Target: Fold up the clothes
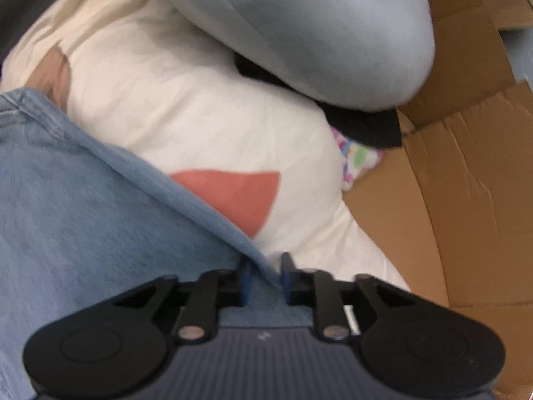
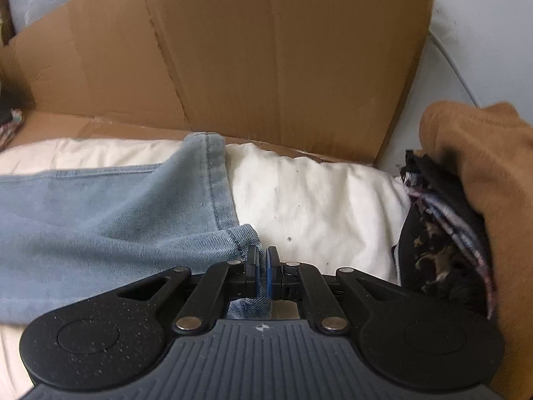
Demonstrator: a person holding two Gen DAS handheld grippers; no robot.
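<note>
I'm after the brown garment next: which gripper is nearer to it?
Right. The right gripper, shut on the jeans, has the brown garment just off to its right side. The left gripper straddles a jeans edge; no brown garment shows in its view.

Left gripper [image 1: 265,280] low in centre, pointing steeply down, blue pads parted with a fold of light blue jeans [image 1: 76,206] lying between them; whether either pad presses the denim cannot be told through the blur. Denim spread to the left of the gripper and beneath it, its folded edge running diagonally up and away to the left. Just ahead, a cream garment [image 1: 186,113] with a red-orange triangular patch [image 1: 240,196]. Farther ahead and right, a pale grey-blue garment [image 1: 316,33] bunched over something black [image 1: 366,126]. Beside that, a scrap of multicoloured print [image 1: 358,163]. To the right, cardboard box [image 1: 466,173] wall and flap.
</note>
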